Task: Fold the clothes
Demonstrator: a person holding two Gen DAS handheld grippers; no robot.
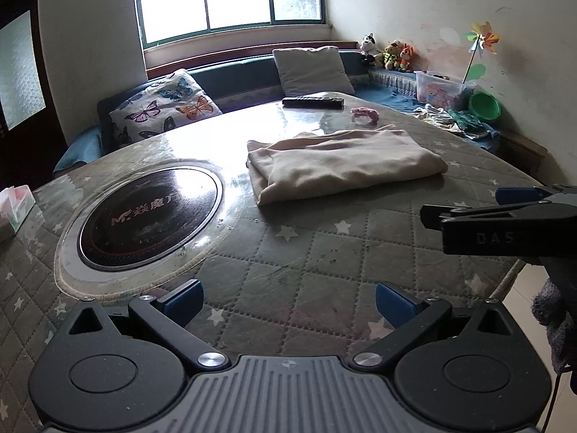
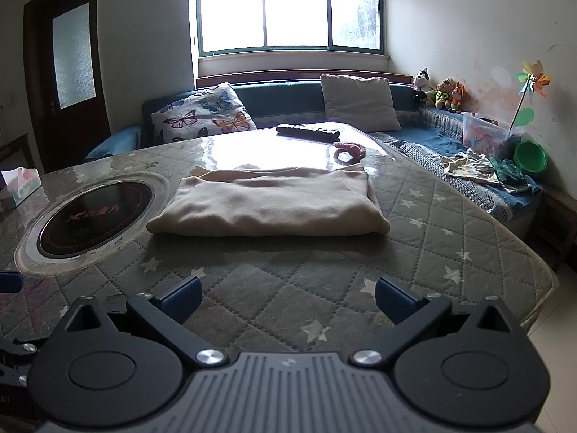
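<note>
1. A cream garment (image 2: 268, 204) lies folded into a flat rectangle on the bench (image 2: 414, 252), which has a quilted grey cover with stars under a clear sheet.
2. The left gripper (image 1: 288, 301) hovers over the near edge of the bench with its blue-tipped jaws spread wide and nothing between them; the garment is well ahead of it and to its right.
3. The right gripper (image 2: 287, 299) is also spread wide and empty, low over the near edge, with the garment straight ahead but apart from it.
4. A round black cooktop (image 2: 90, 223) is set in the bench just left of the garment.
5. Beyond the garment lie a pink hair tie (image 2: 349, 151) and a black remote (image 2: 307, 132).
6. A tissue box (image 2: 20, 186) stands at the left edge.
</note>
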